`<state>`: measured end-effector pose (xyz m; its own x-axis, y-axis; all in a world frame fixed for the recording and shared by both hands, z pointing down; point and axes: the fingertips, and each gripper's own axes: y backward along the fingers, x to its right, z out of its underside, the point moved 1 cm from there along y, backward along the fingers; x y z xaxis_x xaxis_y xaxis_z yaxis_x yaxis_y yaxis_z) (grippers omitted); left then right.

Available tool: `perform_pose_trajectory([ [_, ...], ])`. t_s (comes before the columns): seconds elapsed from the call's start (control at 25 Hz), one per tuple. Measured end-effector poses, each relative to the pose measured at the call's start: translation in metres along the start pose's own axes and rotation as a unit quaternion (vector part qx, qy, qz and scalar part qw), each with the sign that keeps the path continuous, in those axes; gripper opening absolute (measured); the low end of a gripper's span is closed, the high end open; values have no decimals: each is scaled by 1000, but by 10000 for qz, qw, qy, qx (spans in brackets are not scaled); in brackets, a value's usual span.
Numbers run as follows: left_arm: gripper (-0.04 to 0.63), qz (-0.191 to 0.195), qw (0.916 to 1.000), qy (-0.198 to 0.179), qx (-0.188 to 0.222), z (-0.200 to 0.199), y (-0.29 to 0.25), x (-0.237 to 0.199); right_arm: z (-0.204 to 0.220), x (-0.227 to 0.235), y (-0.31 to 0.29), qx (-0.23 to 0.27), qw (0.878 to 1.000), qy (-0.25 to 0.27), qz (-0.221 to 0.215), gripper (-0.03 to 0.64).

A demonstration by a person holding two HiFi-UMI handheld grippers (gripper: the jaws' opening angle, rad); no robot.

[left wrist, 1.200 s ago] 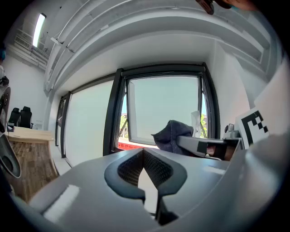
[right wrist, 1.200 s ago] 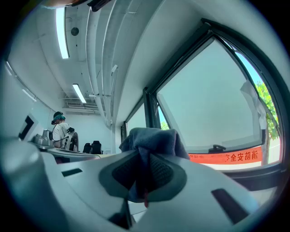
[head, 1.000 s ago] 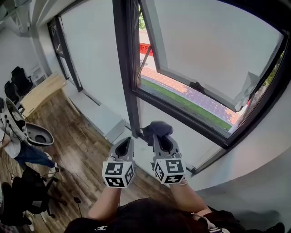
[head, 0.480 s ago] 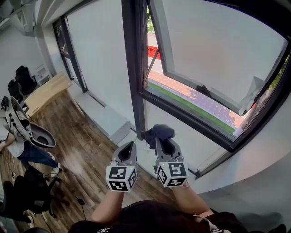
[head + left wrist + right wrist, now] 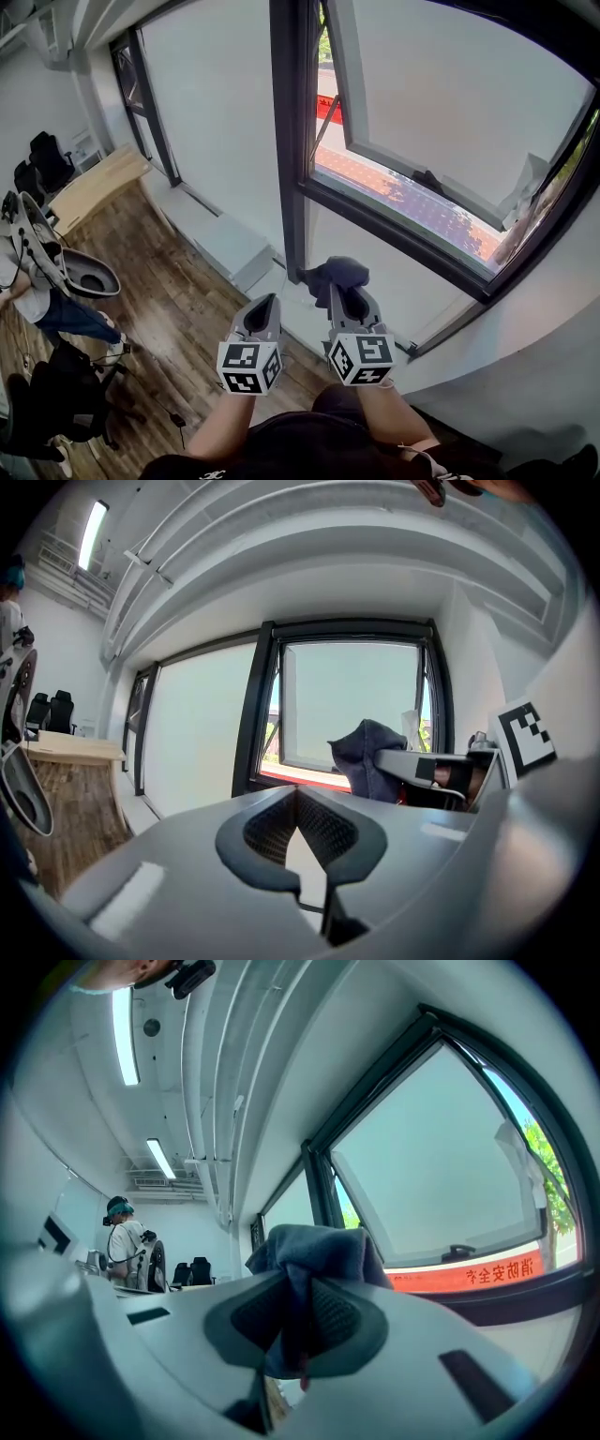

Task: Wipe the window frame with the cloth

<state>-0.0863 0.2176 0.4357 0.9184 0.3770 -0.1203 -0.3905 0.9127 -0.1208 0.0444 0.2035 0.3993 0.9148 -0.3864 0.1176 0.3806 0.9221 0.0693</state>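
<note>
A dark blue cloth [image 5: 336,273] is bunched in my right gripper [image 5: 343,289], whose jaws are shut on it; the same cloth [image 5: 314,1251] fills the jaws of that gripper [image 5: 298,1321] in the right gripper view. The cloth [image 5: 367,756] also shows at the right of the left gripper view. It hangs just below and in front of the black window frame [image 5: 291,141], near the frame's lower left corner, apart from it. My left gripper [image 5: 263,310] is beside the right one, shut with nothing between its jaws [image 5: 296,816]. The window sash [image 5: 412,178] is tilted open outward.
A low white sill ledge [image 5: 220,239] runs under the windows, above the wooden floor [image 5: 159,300]. A person [image 5: 37,300] stands at the far left near a white chair [image 5: 70,267] and black chairs [image 5: 47,159]. A wooden table [image 5: 94,183] is behind.
The view has shifted so the window frame sits further right. Both grippers keep their hold and stay side by side, the cloth still just below the frame.
</note>
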Motion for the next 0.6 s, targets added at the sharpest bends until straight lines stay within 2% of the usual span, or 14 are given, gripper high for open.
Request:
perform_pose_trajectory([
  [0.32, 8, -9, 10000, 26, -3, 1, -19, -19, 5, 8, -24, 56, 9999, -45, 90, 46],
  [0.6, 8, -84, 9999, -2, 70, -7, -77, -44, 11, 33, -85, 84, 10000, -27, 6, 46],
])
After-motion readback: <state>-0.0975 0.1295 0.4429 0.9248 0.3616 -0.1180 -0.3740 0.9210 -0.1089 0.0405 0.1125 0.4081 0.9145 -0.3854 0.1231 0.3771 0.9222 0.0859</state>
